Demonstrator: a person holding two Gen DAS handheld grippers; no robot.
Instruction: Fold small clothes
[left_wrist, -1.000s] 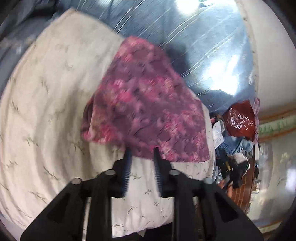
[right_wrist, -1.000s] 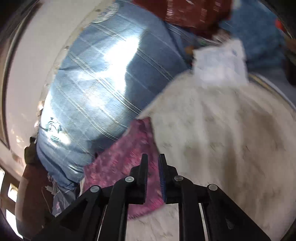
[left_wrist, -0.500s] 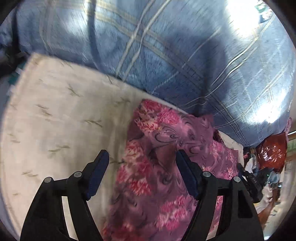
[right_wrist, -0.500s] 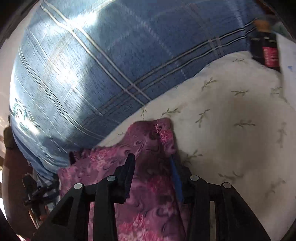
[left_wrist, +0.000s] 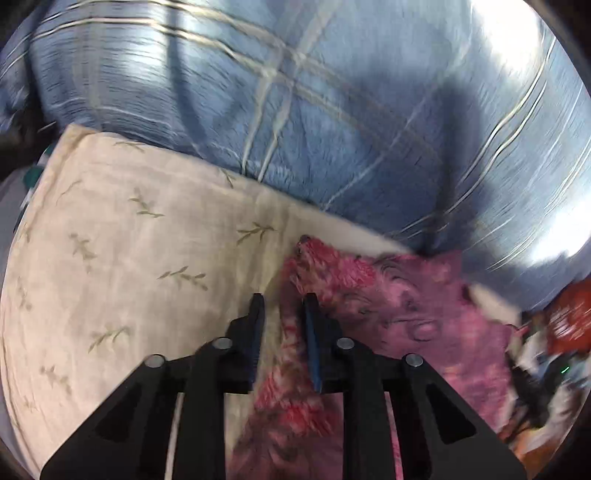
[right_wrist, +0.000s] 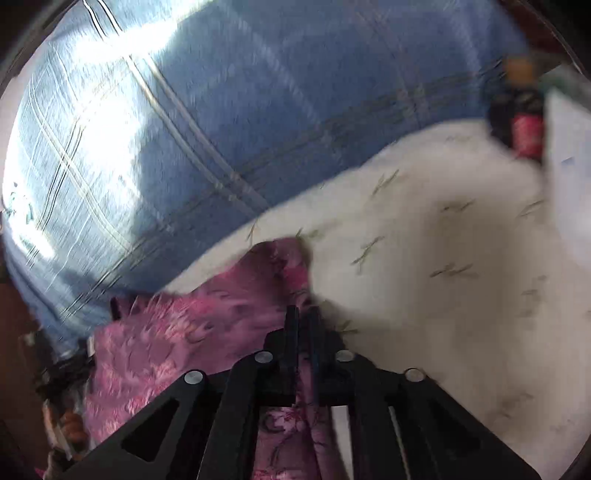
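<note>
Both grippers, left gripper (left_wrist: 283, 301) and right gripper (right_wrist: 303, 314), just clamped on pink floral cloth (left_wrist: 406, 317) edge, lower centre, ready for folding over.

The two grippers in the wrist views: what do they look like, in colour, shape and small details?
Both look alike. The left gripper and the right gripper are matte black, with two flat narrow fingers whose inner faces carry dark blue pads. Angular black linkage bars with triangular cut-outs spread out behind them, joined by round silver pins. No cables, markings or sleeves are visible.
</note>
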